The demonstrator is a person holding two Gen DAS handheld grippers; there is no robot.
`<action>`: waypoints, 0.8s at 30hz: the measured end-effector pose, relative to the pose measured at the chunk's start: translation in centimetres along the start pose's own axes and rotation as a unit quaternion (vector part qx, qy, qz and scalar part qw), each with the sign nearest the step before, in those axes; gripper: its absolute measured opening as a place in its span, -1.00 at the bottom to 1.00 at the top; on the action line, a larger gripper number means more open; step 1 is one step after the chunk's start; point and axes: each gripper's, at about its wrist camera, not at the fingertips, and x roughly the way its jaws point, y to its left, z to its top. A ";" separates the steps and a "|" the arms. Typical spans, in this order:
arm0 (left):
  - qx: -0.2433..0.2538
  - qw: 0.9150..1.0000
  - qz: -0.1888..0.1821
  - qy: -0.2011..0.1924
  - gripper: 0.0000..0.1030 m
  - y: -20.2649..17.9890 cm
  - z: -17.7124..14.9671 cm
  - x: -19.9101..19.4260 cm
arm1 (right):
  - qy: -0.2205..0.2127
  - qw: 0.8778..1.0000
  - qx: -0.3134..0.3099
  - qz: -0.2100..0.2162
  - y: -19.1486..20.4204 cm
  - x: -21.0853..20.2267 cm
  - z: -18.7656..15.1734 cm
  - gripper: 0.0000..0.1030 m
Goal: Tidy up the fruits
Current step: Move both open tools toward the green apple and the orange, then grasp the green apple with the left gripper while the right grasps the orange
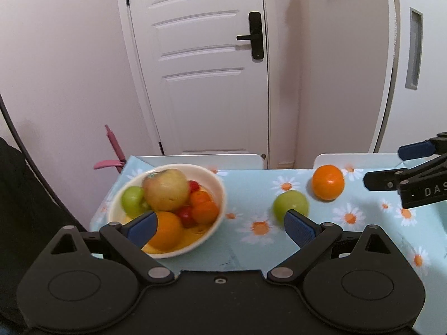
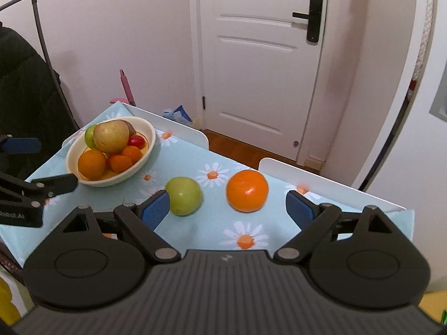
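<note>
Right gripper (image 2: 227,209), jaws wide apart and empty, hovers over the near table edge; green apple (image 2: 184,199) lies just beyond its left pad (image 2: 155,209), orange (image 2: 247,190) to the right. Left gripper (image 1: 220,224), likewise spread and empty, fronts the fruit bowl (image 1: 215,184) at far left. Risk: a pad nudging either round fruit could roll it off the floral tablecloth (image 2: 195,223).

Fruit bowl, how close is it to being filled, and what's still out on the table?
Mostly done: the bowl already holds a big apple, a green fruit, oranges and small red ones. Nothing is in hand; the left gripper and right gripper both have open, empty jaws. Left to move: the loose green apple and loose orange on the tablecloth.
</note>
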 end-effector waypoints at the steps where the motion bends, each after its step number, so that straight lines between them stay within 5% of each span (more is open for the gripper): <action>1: -0.003 1.000 0.001 -0.001 0.93 -0.7 -0.1 0.6 | -0.001 1.000 -0.001 0.003 -0.5 0.4 -0.2 1.00; 18: 0.017 0.999 -0.032 0.028 0.75 -7.4 -1.5 11.0 | 0.015 0.999 0.012 0.032 -5.0 7.7 -2.4 0.98; 24: 0.018 0.998 -0.039 0.035 0.43 -8.1 -1.4 12.7 | 0.021 0.999 0.020 0.042 -5.4 9.3 -2.4 0.97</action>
